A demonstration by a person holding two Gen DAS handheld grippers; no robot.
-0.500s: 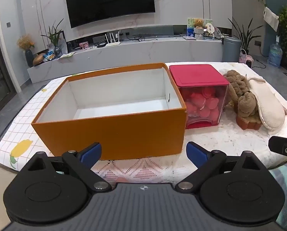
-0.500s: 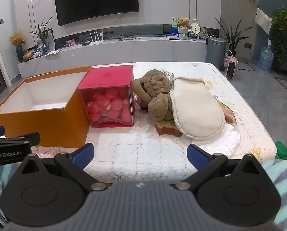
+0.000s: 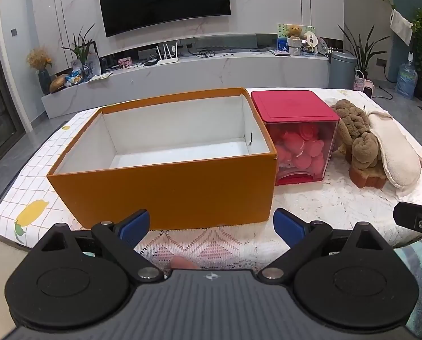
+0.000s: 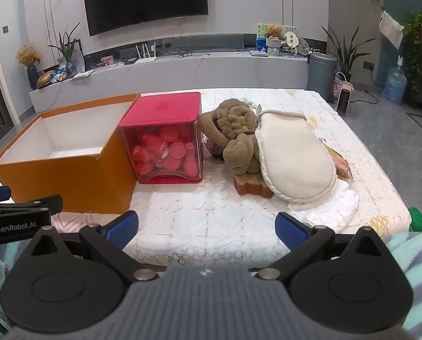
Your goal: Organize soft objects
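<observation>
Fluffy brown towel (image 4: pixel 233 130) beside cream mitt (image 4: pixel 293 158); left gripper (image 3: pixel 211 223), right gripper (image 4: pixel 206 223) both spread.

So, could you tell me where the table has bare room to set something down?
Free: the strip between the red-lidded bin and the right gripper, and the far end behind the soft pile. The orange box is empty inside. Crowded: box, bin and pile sit close together.
</observation>
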